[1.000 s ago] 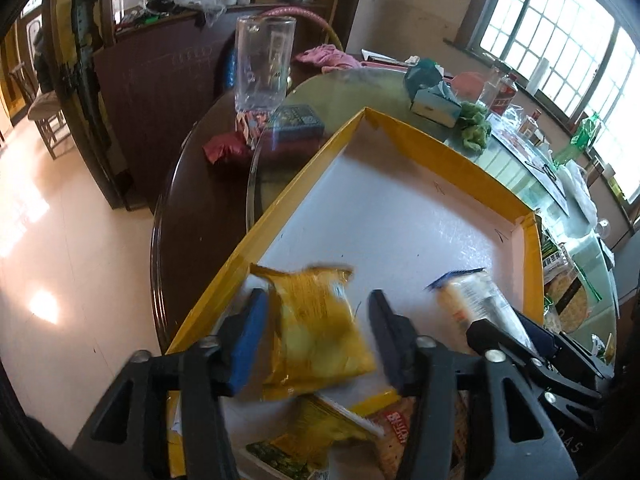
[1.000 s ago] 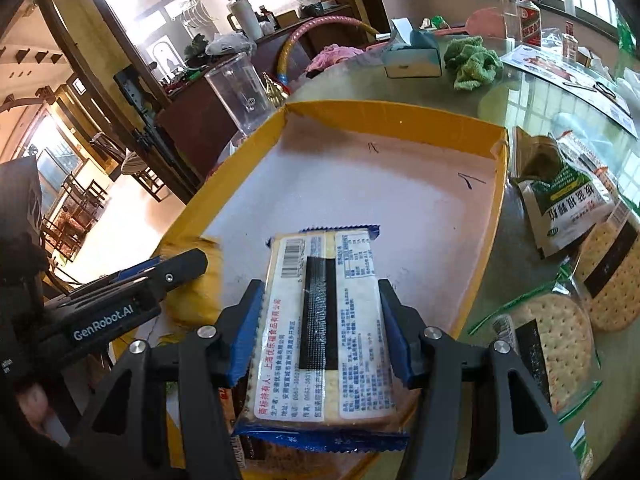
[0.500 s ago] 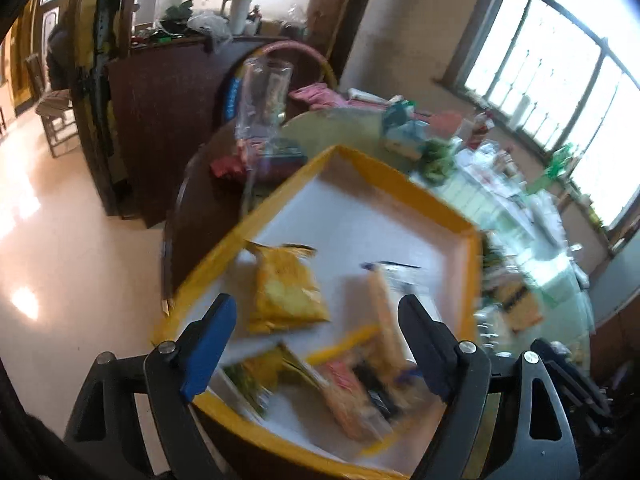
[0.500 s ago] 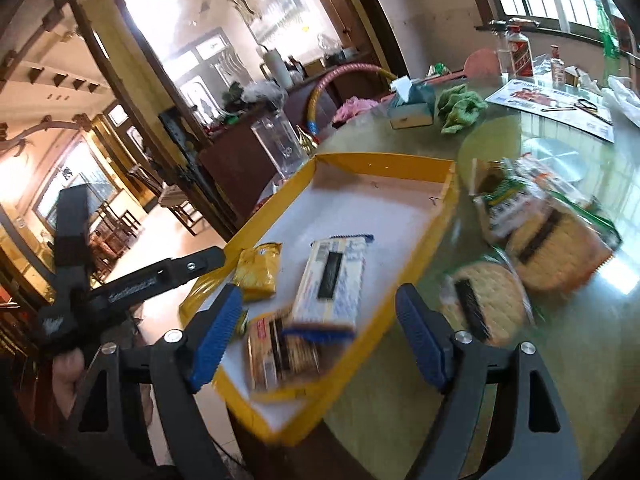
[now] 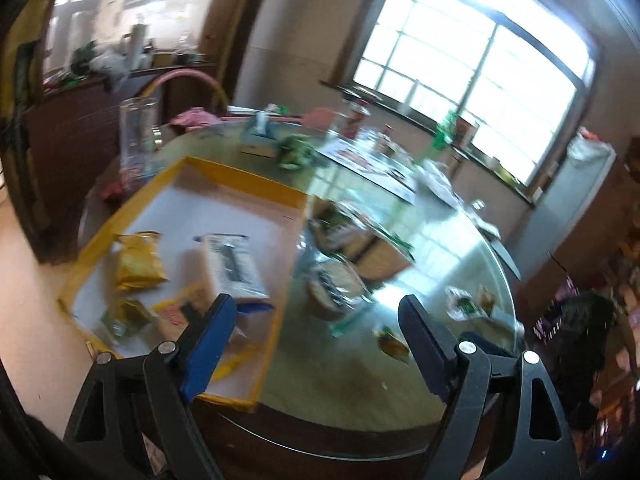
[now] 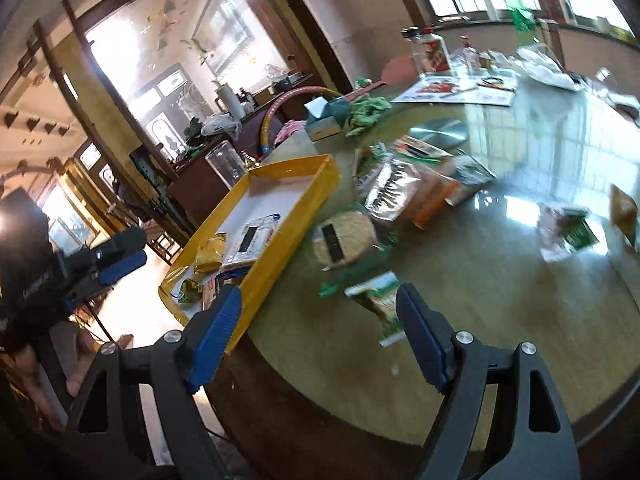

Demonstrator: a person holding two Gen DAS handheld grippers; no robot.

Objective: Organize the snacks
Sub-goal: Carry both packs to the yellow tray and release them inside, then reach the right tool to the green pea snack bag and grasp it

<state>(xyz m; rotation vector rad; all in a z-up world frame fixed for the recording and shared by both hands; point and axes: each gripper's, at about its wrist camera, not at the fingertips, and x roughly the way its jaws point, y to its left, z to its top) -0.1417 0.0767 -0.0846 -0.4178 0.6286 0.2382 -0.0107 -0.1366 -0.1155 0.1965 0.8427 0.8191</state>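
Both claws now off the tray (image 5: 96, 240), left claw (image 6: 120, 252) visible only from right wrist

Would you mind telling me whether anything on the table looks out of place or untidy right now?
Yes: several snack packets lie scattered on the glass table beside the yellow tray, outside it. Nothing looks spilled or damaged.

Yellow-walled tray (image 6: 280, 236), white floor; yellow, seemingly crinkled snack bag (image 5: 138, 262).
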